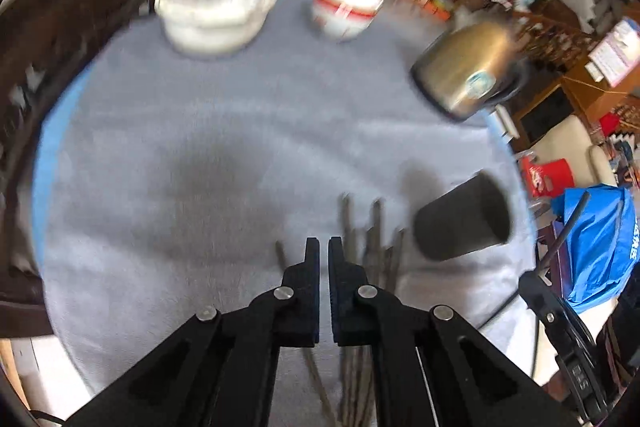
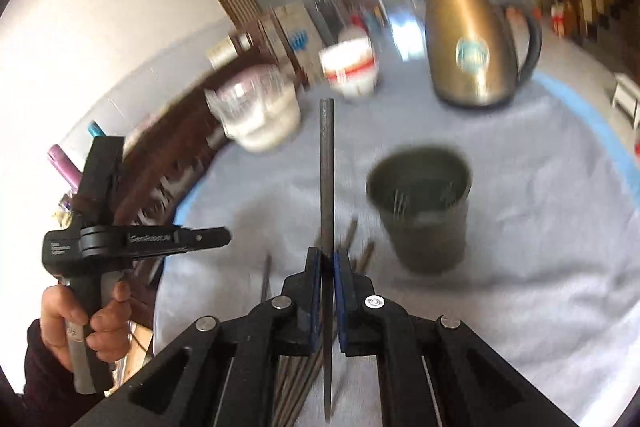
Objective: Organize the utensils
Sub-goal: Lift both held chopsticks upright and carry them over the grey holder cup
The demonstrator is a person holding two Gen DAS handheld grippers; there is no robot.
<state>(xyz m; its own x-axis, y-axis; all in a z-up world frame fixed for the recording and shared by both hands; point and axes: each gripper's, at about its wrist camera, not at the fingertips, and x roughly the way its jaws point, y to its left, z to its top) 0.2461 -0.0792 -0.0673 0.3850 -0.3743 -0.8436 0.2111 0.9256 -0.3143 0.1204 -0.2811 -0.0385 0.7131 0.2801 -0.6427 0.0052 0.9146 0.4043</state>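
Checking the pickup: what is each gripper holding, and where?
The right gripper pinches one chopstick partway along its length; the left gripper is shut on nothing.

Chopsticks held up: one (image 2: 327, 163), dark and straight, between the right tool's pads
Chopsticks lying on the cloth: a loose bundle (image 1: 366, 239), too blurred and overlapped to count exactly, several at least
Dark cups: one (image 2: 424, 211), upright
Kettles: one (image 2: 468, 47), gold-coloured with a dark handle
White bowls with a red band: one (image 2: 352, 67)
Clear glass bowls: one (image 2: 250, 95), resting on a white bowl (image 2: 268, 131)
Hand-held grippers: two, left (image 1: 324, 247) and right (image 2: 327, 259)
Hands in view: one (image 2: 86, 319)
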